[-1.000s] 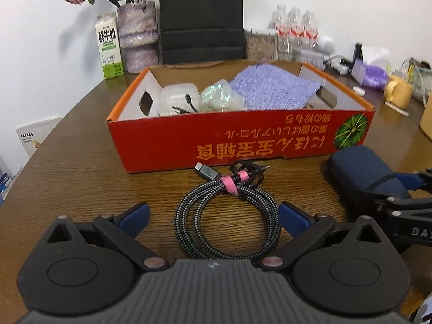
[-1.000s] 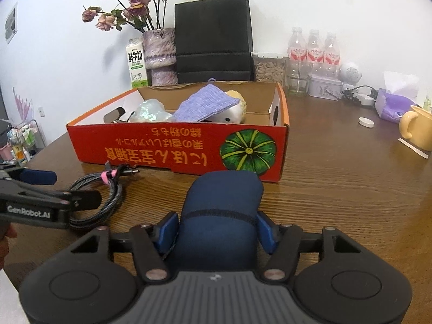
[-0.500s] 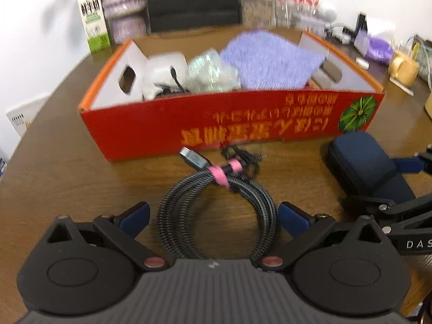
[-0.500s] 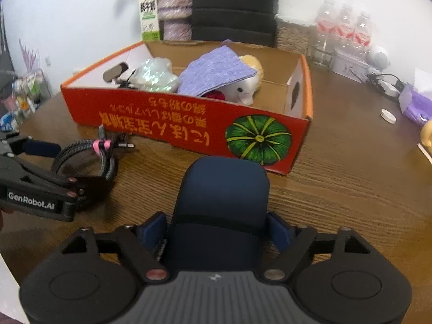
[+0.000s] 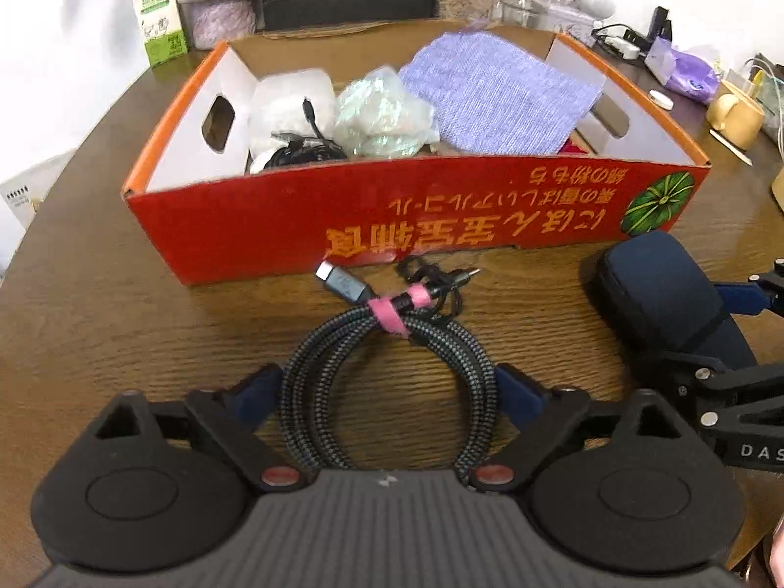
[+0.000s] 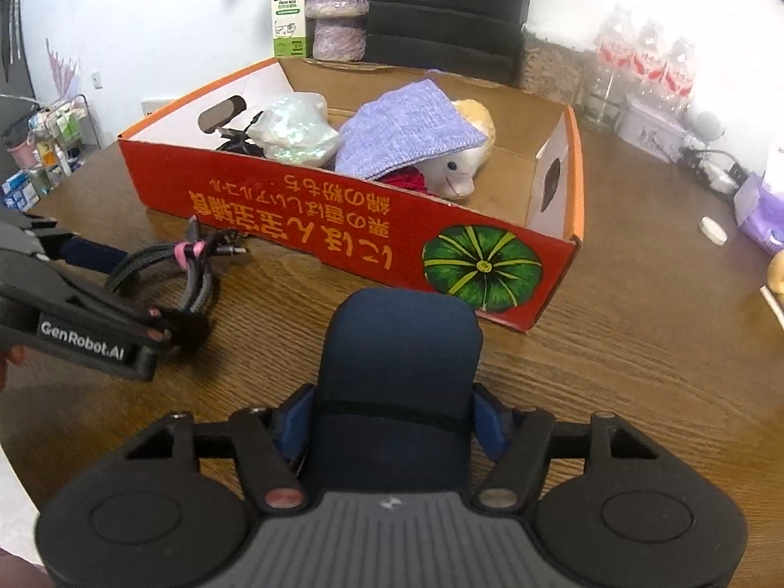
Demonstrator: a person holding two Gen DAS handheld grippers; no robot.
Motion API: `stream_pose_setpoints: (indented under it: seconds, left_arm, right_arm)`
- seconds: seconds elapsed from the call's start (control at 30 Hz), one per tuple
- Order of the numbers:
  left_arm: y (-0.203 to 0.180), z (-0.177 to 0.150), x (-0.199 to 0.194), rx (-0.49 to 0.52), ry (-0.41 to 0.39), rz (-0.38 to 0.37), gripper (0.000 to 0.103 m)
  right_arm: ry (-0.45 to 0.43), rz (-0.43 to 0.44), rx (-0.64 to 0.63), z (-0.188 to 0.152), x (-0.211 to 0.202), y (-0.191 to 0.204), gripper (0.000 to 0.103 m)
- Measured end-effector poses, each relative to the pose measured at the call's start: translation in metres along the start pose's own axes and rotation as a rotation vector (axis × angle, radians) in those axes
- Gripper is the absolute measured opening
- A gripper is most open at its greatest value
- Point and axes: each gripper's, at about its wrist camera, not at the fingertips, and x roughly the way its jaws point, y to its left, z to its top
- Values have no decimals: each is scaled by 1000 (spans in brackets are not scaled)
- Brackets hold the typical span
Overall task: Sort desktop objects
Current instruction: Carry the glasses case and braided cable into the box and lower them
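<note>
Both hands have tipped lower. At lower centre, the left gripper (image 5: 387, 387) is closing around the coiled cable (image 5: 387, 367), pads barely short of it; the right gripper (image 6: 394, 424) is closing on the navy case (image 6: 399, 367). Both lie before the red box (image 5: 416, 225), ready for lifting in.

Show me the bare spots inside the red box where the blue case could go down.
Free: the cardboard floor in the red box right end, between the plush toy and the right end wall, reaching back to the rear wall. Crowded: the left and middle, packed with a white container, black cords, an iridescent bag and a purple cloth.
</note>
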Motion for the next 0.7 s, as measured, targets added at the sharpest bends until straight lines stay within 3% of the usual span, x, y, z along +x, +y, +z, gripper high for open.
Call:
stream_pose_setpoints:
  seconds: [0.37, 0.7]
  left_arm:
    - [4, -11, -20, -2, -69, -43, 89]
    - [12, -2, -83, 16, -261, -87, 89]
  right_arm:
    - [-69, 55, 30, 1, -23, -2, 63]
    - [-216, 102, 40, 15, -65, -7, 63]
